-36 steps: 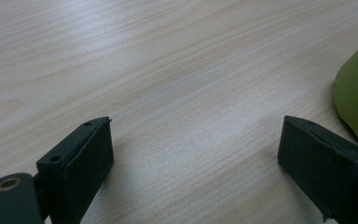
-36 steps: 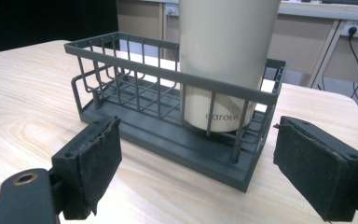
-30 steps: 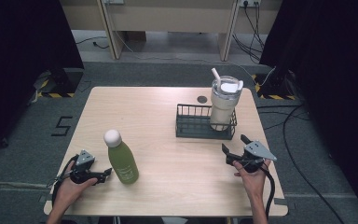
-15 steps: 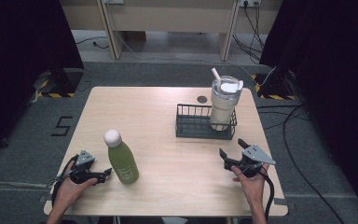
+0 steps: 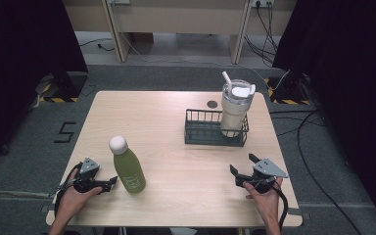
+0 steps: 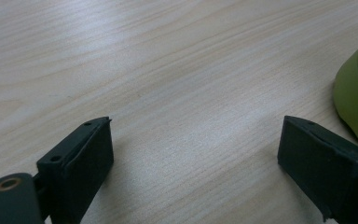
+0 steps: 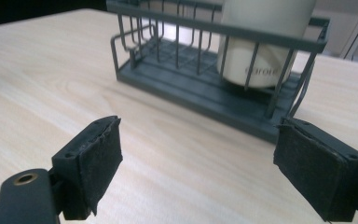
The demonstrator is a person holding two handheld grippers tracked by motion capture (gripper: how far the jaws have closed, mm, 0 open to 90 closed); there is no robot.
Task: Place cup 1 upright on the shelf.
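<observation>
The green bottle (image 5: 129, 169) with its white cap stands upright near the front left corner of the table (image 5: 166, 122), and it is the thing closest to your left gripper (image 5: 108, 182). That gripper rests low at the front left edge with its jaws spread wide and nothing between them; in the left gripper view the bottle's green wall (image 6: 357, 100) sits just beyond the jaw on that view's right, close but not clearly touching. Your left hand (image 5: 71, 198) wraps the gripper from behind.

Across the table, your right gripper (image 5: 242, 164) sits near the front right corner, its jaws also spread and empty, with your right hand (image 5: 264, 193) beneath it. It points toward the dark wire basket (image 5: 203, 132), which stands near the back right corner, well apart from the jaws. Inside the basket's right end stands a cream tumbler (image 5: 235, 110) with a lid and straw, upright. In the right gripper view the basket (image 7: 205, 88) and tumbler (image 7: 261, 42) lie ahead of the open jaws.
</observation>
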